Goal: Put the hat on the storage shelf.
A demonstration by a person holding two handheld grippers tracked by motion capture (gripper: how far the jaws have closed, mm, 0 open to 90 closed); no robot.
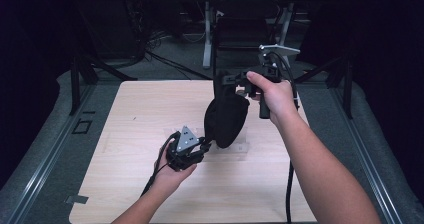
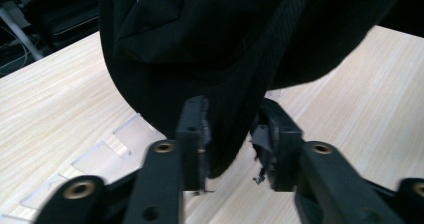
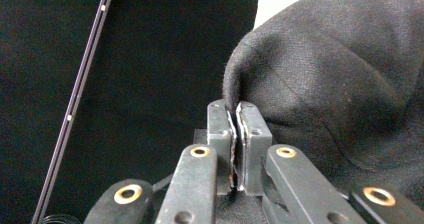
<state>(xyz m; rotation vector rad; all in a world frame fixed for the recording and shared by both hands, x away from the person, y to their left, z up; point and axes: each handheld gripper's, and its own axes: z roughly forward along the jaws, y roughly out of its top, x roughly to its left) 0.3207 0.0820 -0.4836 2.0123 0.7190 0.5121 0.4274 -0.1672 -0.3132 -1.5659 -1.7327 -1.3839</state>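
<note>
Two grippers work one black cloth over the tabletop (image 1: 150, 194). Nearest the person, at about 7 o'clock from the tabletop's middle, the left gripper (image 1: 204, 145) meets the cloth's lowest tip; its own view shows the jaws parted, one on each side of the hanging fabric and not yet pinching it. Clear tape strips (image 2: 102, 159) lie on the wood just beside, toward 9 o'clock in that view.

The cloth (image 1: 226, 116) hangs in a rounded, pouch-like bundle above the middle of the tabletop, its bottom near or on the wood; which, I cannot tell.

Farther off, toward 1 o'clock, the right gripper (image 1: 239, 78) is raised and carries the cloth's top; its view shows the jaws pressed together on a folded edge (image 3: 235, 96).

Judging by this, the step in hand is taking a second hold low down. It would go best if the left jaws close well up on the fabric, not on the very tip, while the right holds steady.

No brand, label or writing can be read anywhere.
</note>
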